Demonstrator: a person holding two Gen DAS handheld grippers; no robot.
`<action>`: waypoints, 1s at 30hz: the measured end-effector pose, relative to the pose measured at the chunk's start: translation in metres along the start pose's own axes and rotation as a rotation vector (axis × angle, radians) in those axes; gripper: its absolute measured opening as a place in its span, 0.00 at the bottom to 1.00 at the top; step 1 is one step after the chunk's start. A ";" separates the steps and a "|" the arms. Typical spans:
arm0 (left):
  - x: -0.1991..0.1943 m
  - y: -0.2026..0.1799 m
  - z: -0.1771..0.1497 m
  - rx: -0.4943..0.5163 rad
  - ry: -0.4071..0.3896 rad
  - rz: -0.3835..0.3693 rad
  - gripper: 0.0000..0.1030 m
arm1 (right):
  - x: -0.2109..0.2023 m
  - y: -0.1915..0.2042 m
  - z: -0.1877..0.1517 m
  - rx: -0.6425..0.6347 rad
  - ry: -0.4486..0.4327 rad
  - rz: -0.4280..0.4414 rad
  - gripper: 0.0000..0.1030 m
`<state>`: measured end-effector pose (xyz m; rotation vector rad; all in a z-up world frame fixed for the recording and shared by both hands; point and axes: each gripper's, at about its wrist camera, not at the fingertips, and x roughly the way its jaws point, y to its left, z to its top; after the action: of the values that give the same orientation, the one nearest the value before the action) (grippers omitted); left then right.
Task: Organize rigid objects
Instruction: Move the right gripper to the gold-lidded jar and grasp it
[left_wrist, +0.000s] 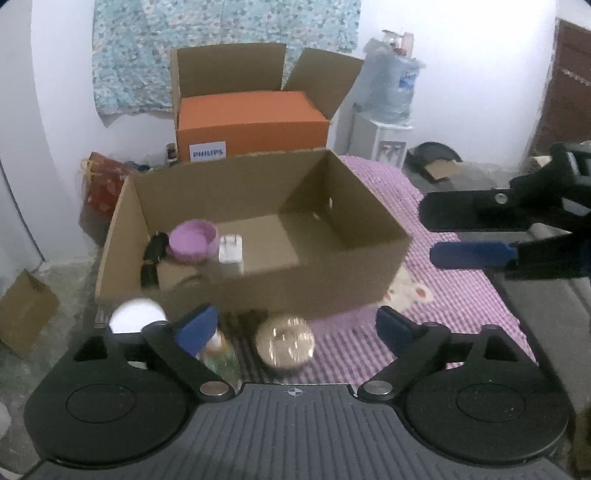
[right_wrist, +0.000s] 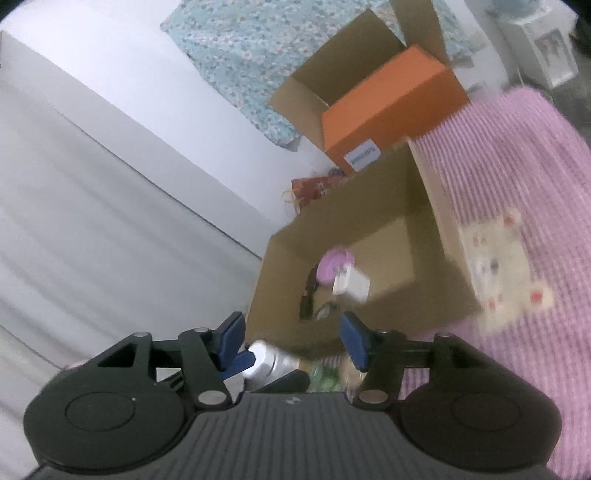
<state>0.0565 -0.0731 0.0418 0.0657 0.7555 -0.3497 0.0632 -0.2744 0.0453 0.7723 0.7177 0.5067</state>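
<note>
Nearest the left wrist camera, the left gripper (left_wrist: 293, 328) stands with jaws spread wide and nothing between its blue pads. Just beyond them, on the near side of the box, sit a gold round dish (left_wrist: 285, 345), blurred, a clear bottle (left_wrist: 221, 356) partly hidden by the left pad, and a white round lid (left_wrist: 137, 316).

An open cardboard box (left_wrist: 369, 280) rests on a purple striped cloth (left_wrist: 443, 302). In its left part lie a purple bowl (left_wrist: 192, 240), a white charger (left_wrist: 231, 249) touching the bowl, and a black object (left_wrist: 152, 260) against the left wall.

At the right of the same view, the right gripper (left_wrist: 439, 234) is seen side-on, jaws parted, empty. Its own camera confirms the right gripper (right_wrist: 293, 338) parted over the box's near edge, gripping nothing.

Behind stands an orange Philips box (left_wrist: 251, 125) inside a larger carton (left_wrist: 229, 70).
</note>
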 end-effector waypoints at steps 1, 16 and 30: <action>0.001 0.002 -0.008 -0.010 0.002 -0.002 0.92 | -0.001 -0.004 -0.007 0.018 0.009 0.010 0.58; 0.060 0.013 -0.054 -0.031 0.055 0.025 0.67 | 0.073 -0.050 -0.028 0.104 0.160 -0.088 0.53; 0.100 0.010 -0.041 0.007 0.096 0.009 0.54 | 0.149 -0.070 -0.007 0.019 0.228 -0.194 0.40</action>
<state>0.0999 -0.0850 -0.0564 0.0933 0.8482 -0.3426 0.1660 -0.2189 -0.0705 0.6603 1.0002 0.4150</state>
